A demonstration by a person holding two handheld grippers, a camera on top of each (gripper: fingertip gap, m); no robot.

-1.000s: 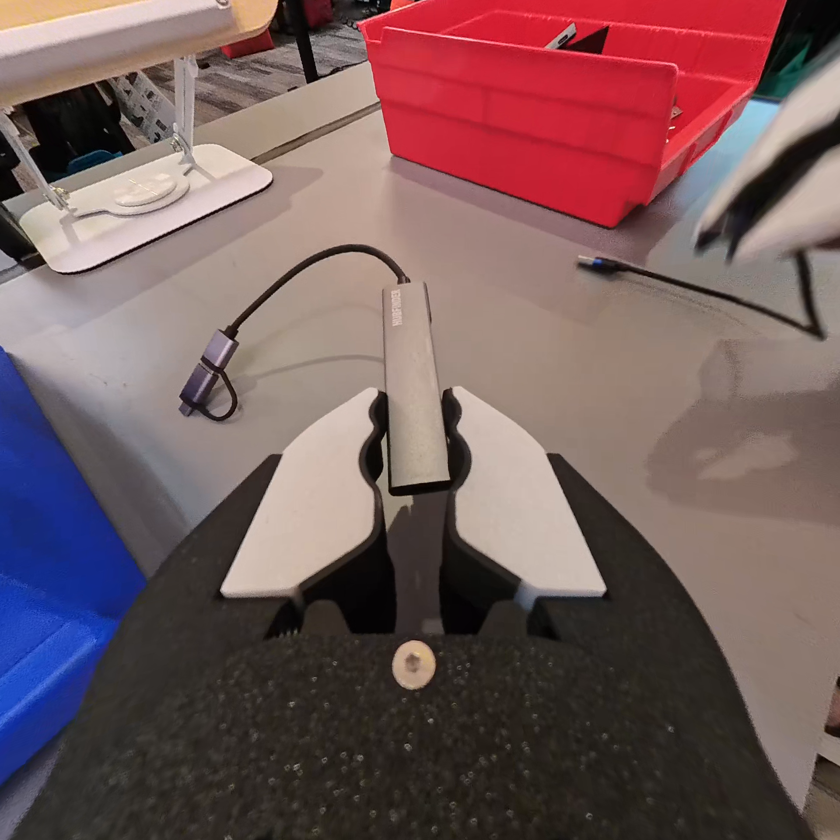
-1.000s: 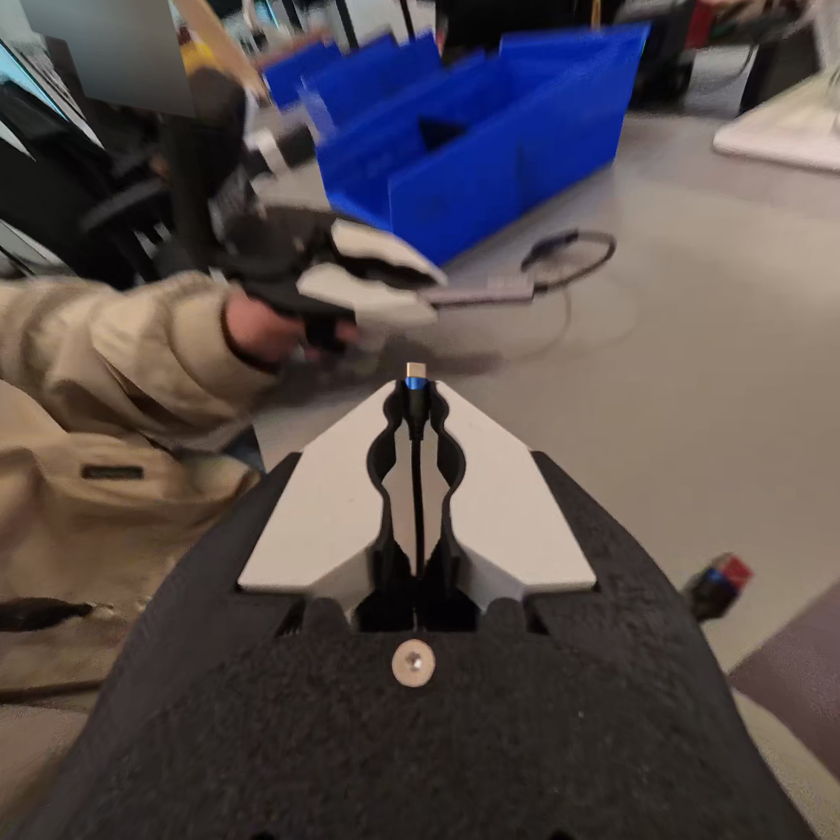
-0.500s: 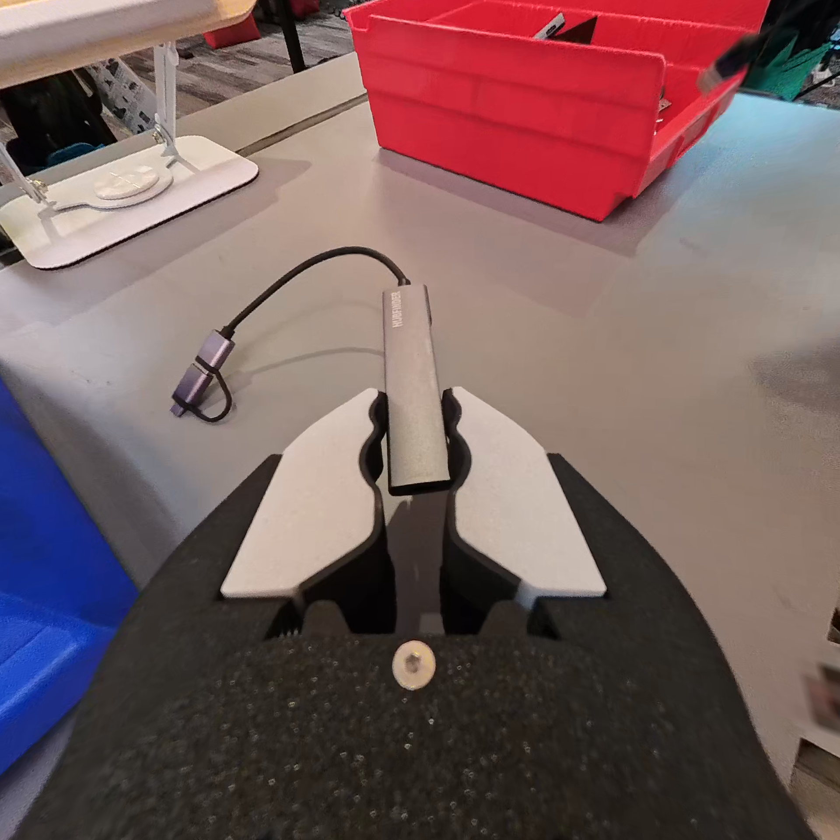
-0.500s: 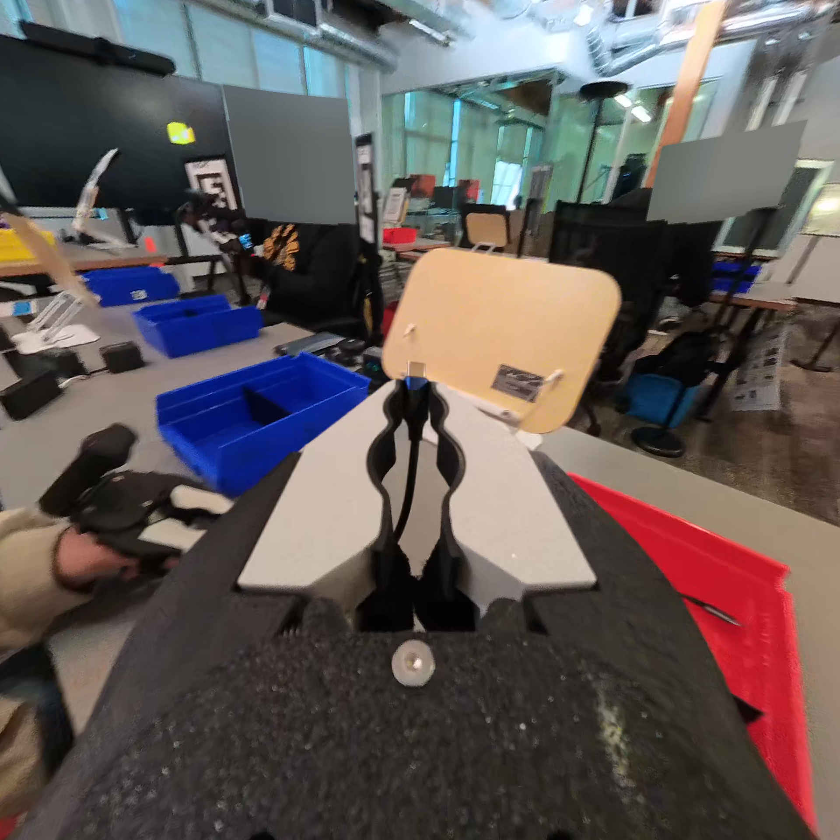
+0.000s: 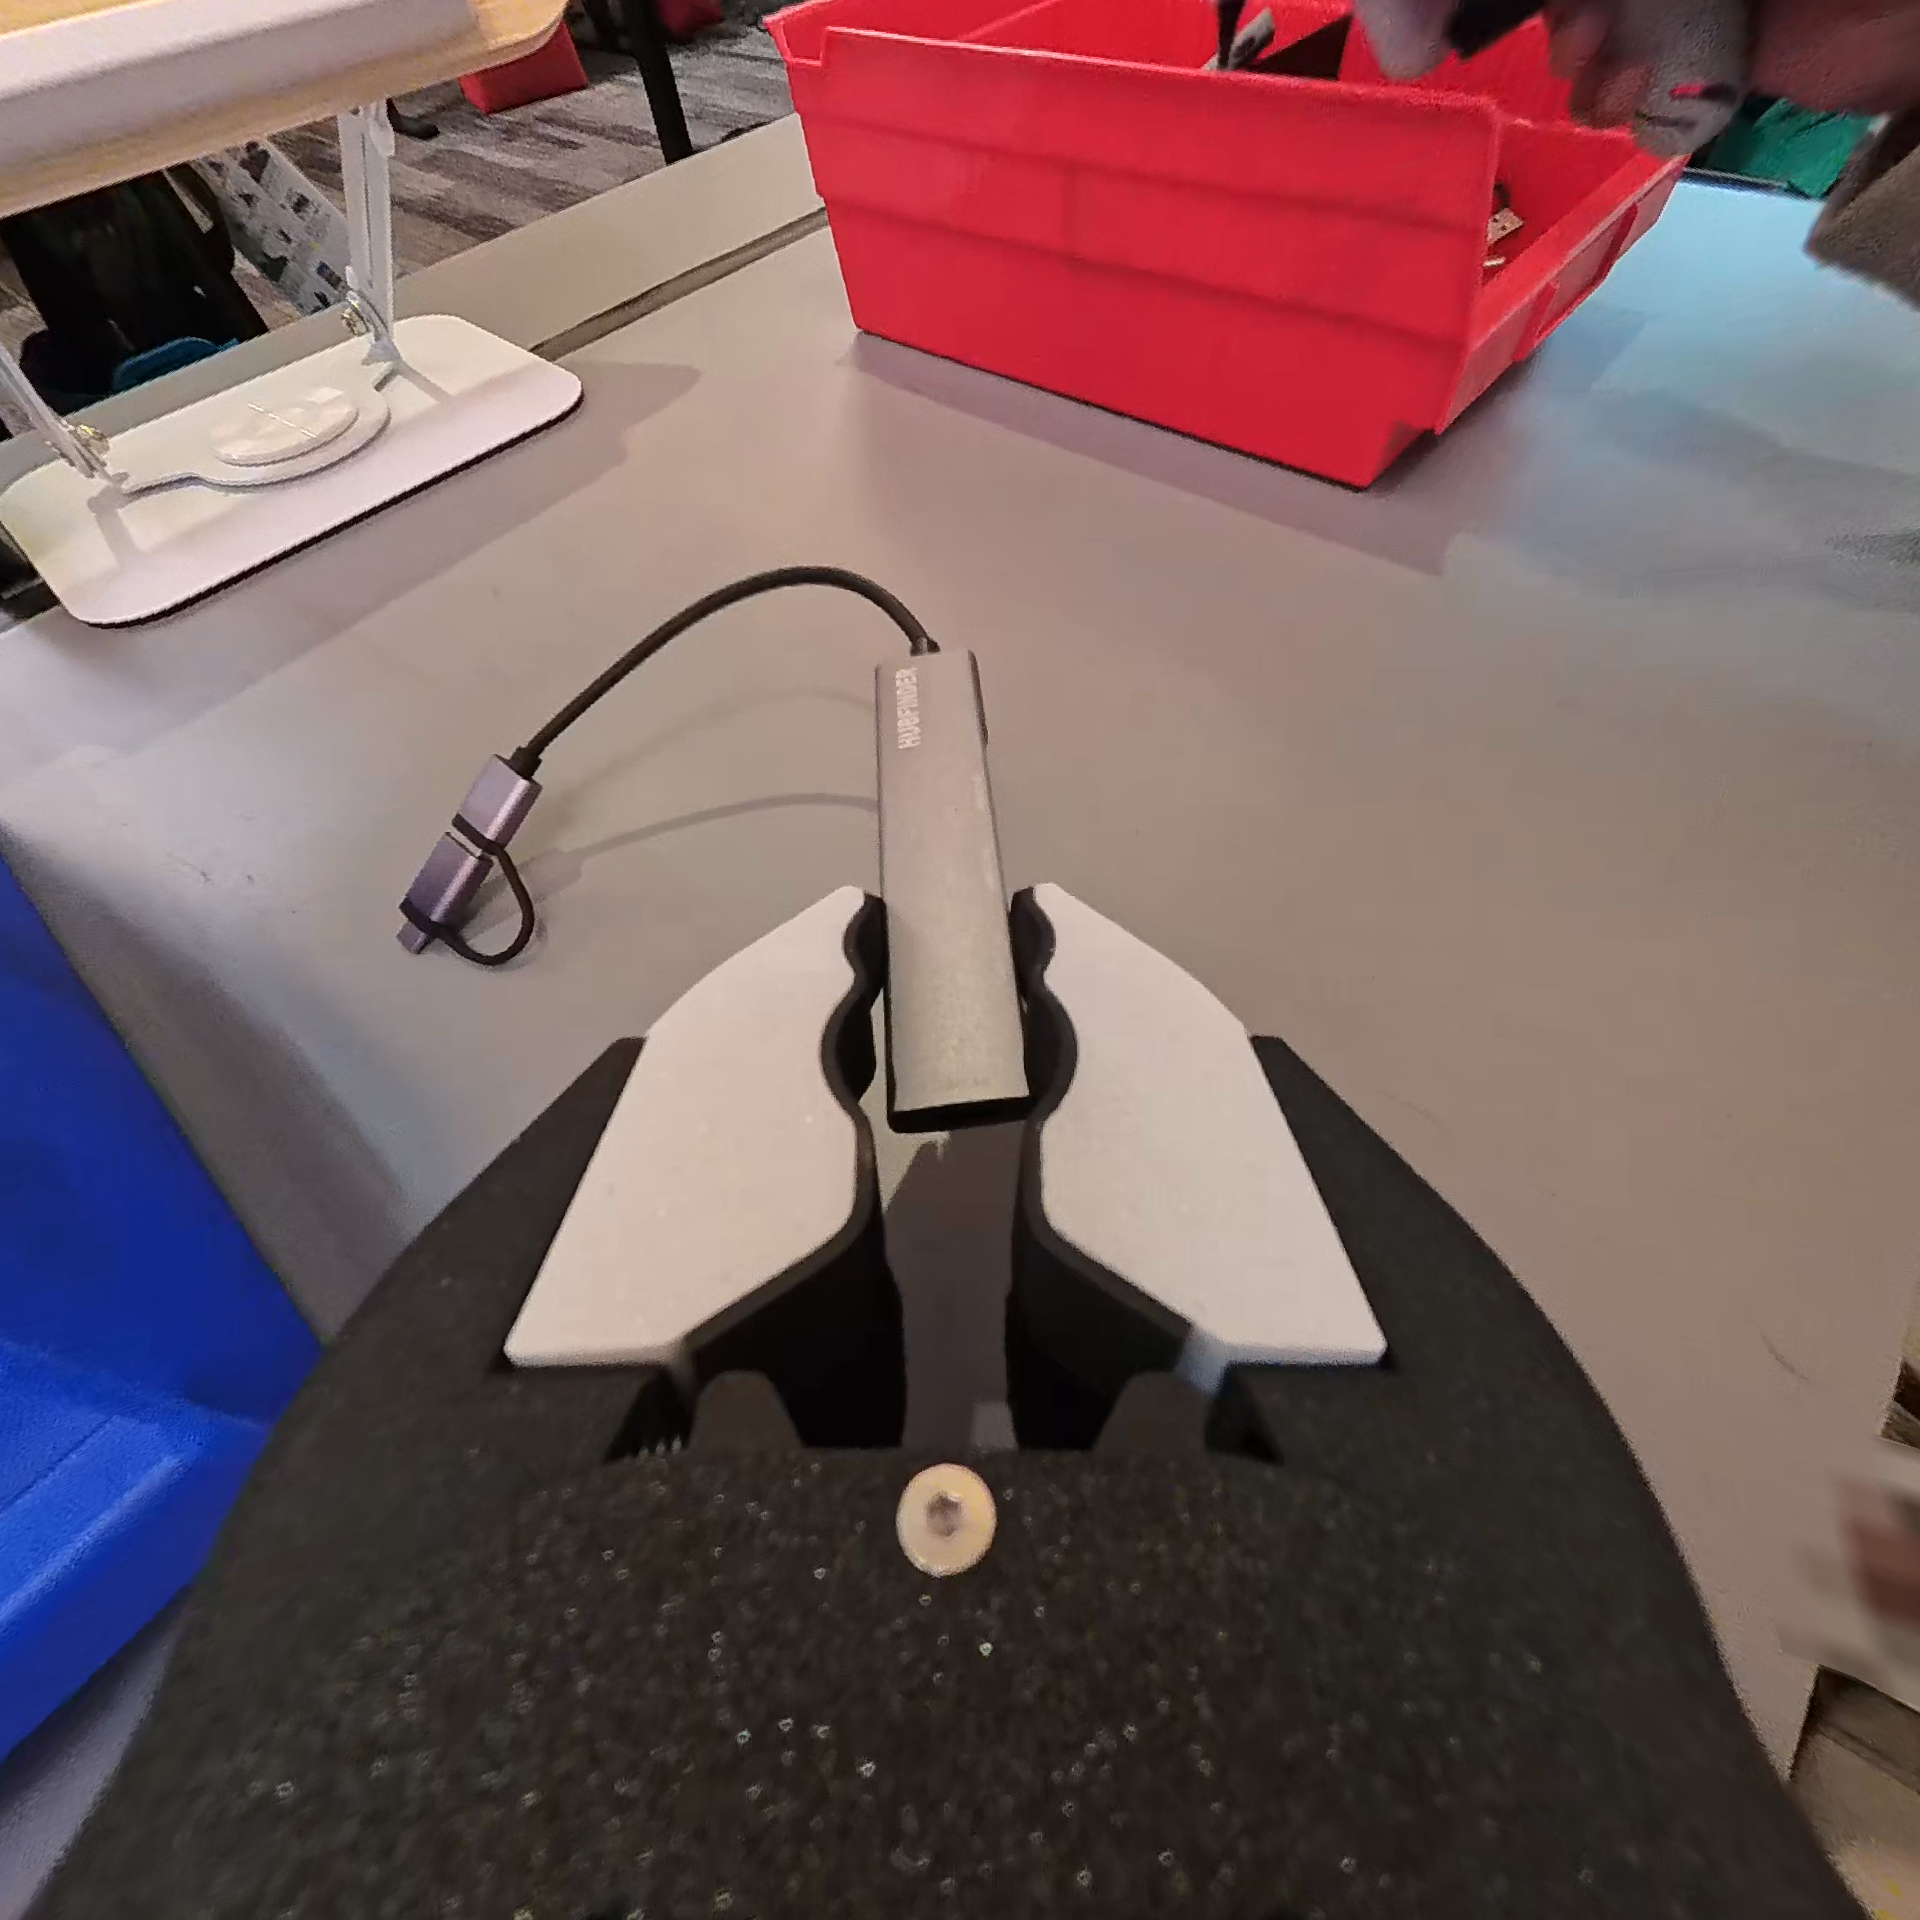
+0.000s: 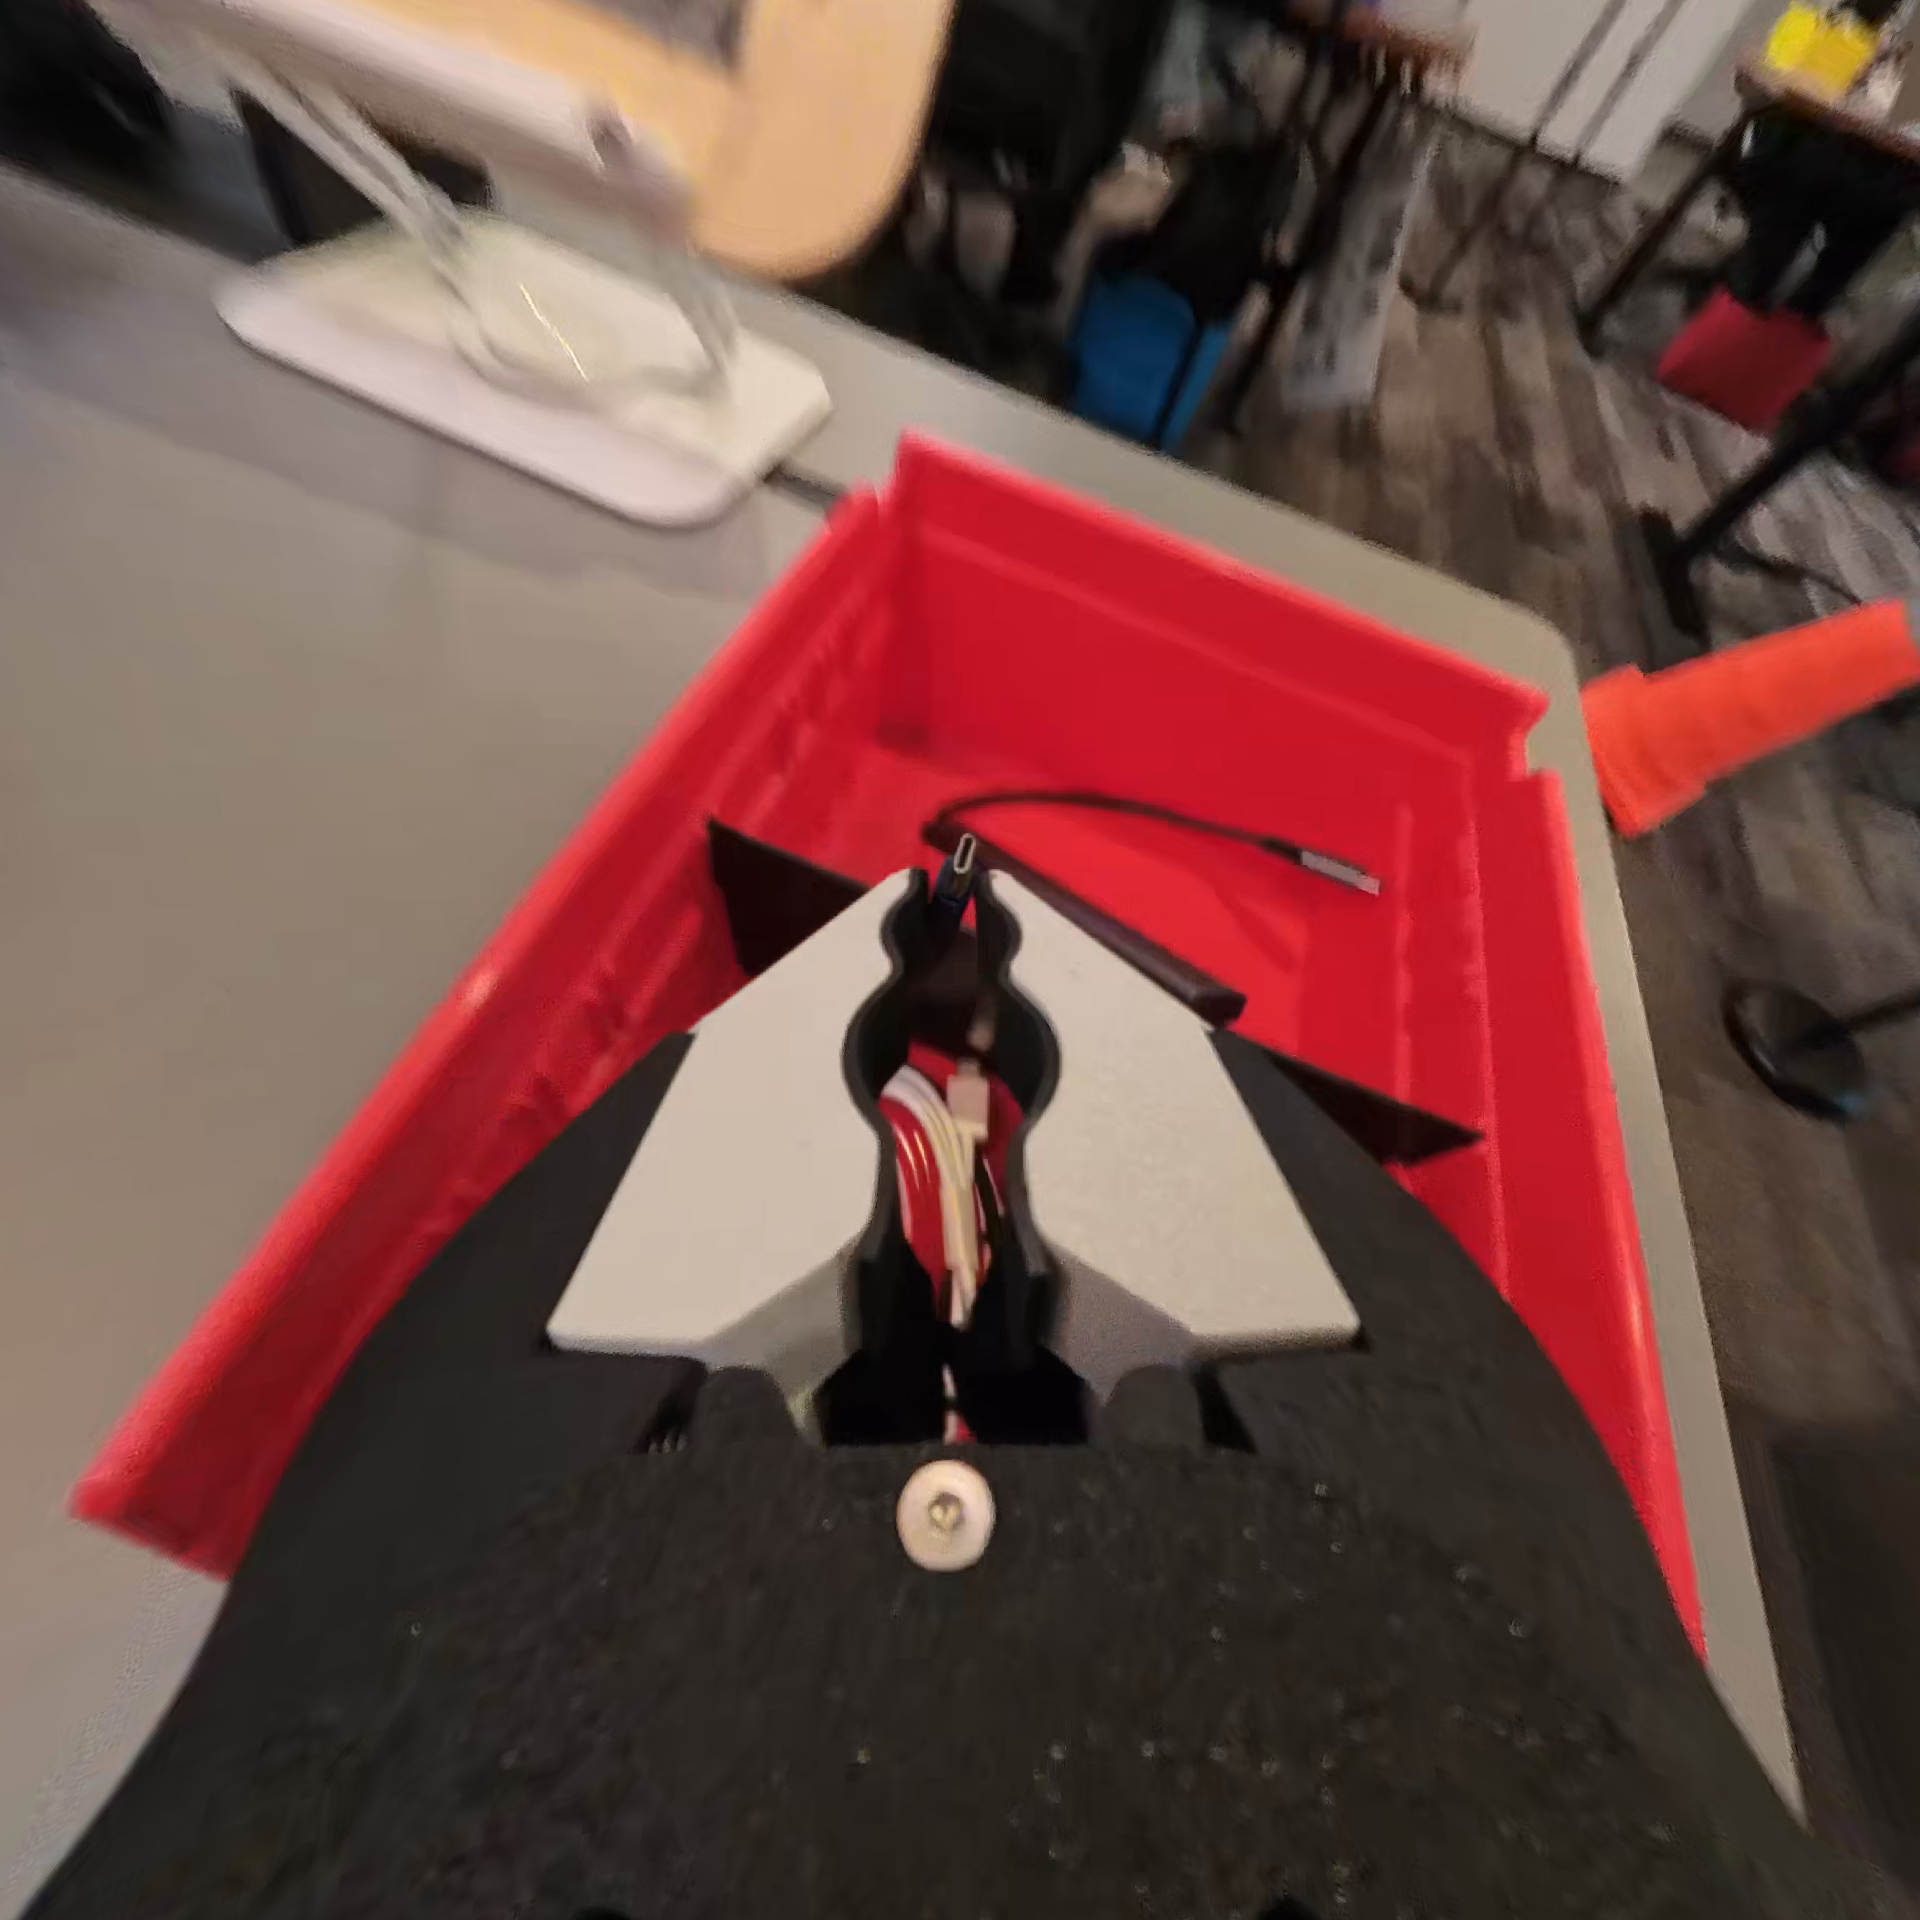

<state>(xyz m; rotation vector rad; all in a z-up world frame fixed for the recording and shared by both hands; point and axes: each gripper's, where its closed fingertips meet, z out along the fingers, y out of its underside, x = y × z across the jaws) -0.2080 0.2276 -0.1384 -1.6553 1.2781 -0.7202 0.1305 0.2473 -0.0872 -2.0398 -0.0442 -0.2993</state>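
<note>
My left gripper [image 5: 948, 904] is shut on a slim grey USB hub [image 5: 940, 831] and holds it just above the grey table [image 5: 1351, 831]. The hub's black cord curves left to a grey plug with an adapter [image 5: 473, 857] lying on the table. My right gripper [image 6: 951, 883] is shut on the blue-collared plug of a black cable [image 6: 961, 878] and hovers over the red bin [image 6: 1039, 665]. In the bin's far compartment lies another dark hub with a cord [image 6: 1132, 914]. White cables [image 6: 961, 1164] show below, between my right fingers.
The red bin also shows in the left wrist view [image 5: 1164, 260] at the back right. A blue bin [image 5: 94, 1247] stands at the left. A white stand base [image 5: 260, 468] holds a tan board at the back left. A person's blurred hand [image 5: 1662, 62] is above the red bin. The left gripper's tips are roughly 35 cm from the right gripper's.
My right gripper has swung with the black cable from beside the left gripper up and over to above the red bin. The left gripper holds the hub still.
</note>
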